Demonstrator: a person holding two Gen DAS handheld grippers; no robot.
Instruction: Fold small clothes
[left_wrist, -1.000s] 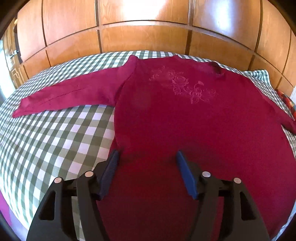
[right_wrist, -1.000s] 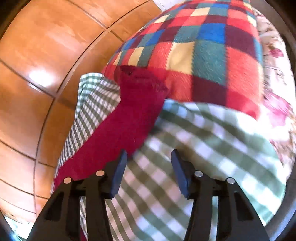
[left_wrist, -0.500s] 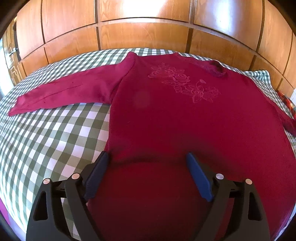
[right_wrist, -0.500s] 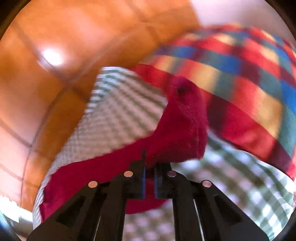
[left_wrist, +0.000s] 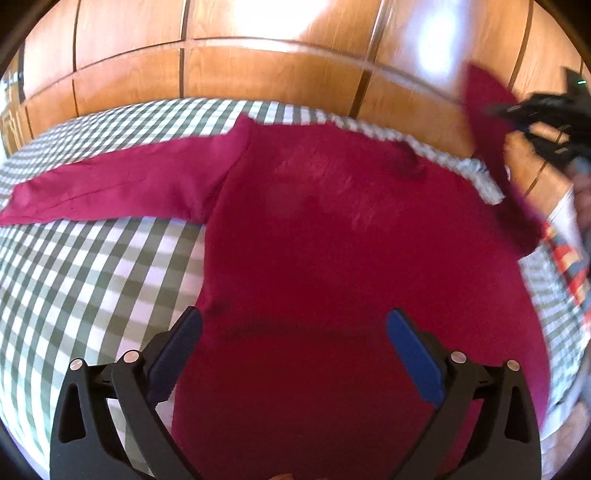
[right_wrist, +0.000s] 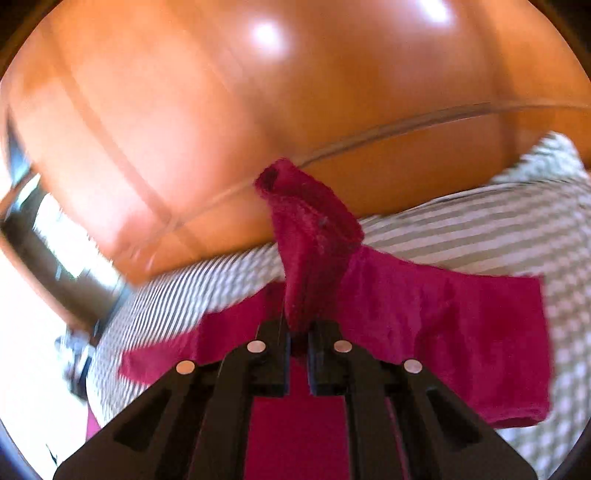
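Bright light gives white glare on the wood wall (left_wrist: 258, 70). The right view is strongly blurred by motion; both views curve and go dark at the edges.

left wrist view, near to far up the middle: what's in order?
left gripper, jaws opening, nothing between them → sweater body → checked bedcover strip → wooden panelling.
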